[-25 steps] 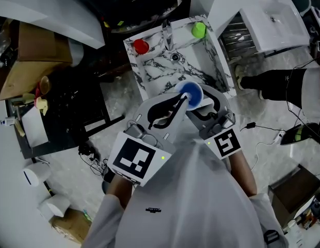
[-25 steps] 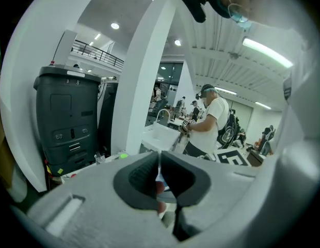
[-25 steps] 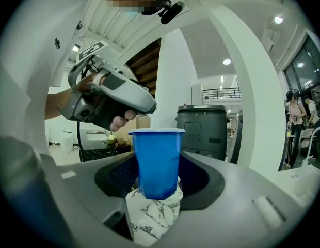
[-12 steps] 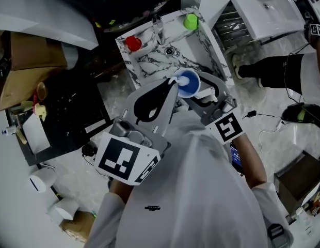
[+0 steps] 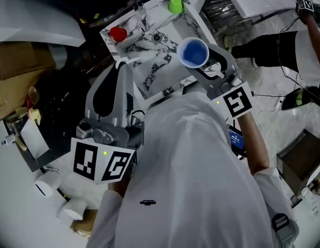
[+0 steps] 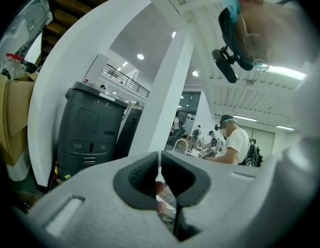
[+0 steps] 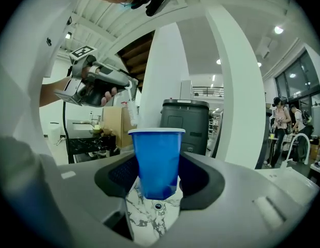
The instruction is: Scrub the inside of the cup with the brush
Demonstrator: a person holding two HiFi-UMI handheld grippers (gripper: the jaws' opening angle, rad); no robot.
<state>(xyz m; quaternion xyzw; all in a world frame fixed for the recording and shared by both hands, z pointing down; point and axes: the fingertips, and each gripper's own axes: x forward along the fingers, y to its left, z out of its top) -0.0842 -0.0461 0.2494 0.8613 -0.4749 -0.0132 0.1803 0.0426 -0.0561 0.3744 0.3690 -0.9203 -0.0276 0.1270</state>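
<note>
So the right gripper (image 5: 199,60) has its jaws clamped on the blue cup (image 5: 193,51), squeezing it low on the body from both sides. The cup's rim sits well above the jaws. From the head view you look right down into the open mouth, and it hangs over the near right corner of the marble sink (image 5: 161,72). In the right gripper view the cup (image 7: 157,161) stands upright between the dark pads, with the sink's veined bottom (image 7: 149,218) and its drain (image 7: 158,206) showing straight under it.

The left gripper (image 5: 121,67) is off by the sink's near left edge, well apart from the cup, with its jaws pointing toward the sink. Its jaws are pinched almost together on the thin white handle of the brush (image 6: 160,165), which runs up through the narrow slit between them. From the right gripper view you can see the left gripper (image 7: 125,88) held up in a hand (image 7: 106,94). The brush's white end (image 7: 130,107) hangs down from its tip, up and left of the cup and not touching it. So the brush is outside the cup right now.

A red thing (image 5: 117,34) sits at the sink's far left corner and a green thing (image 5: 175,4) at its far right corner, with the tap (image 5: 141,15) between them on the far edge.
</note>
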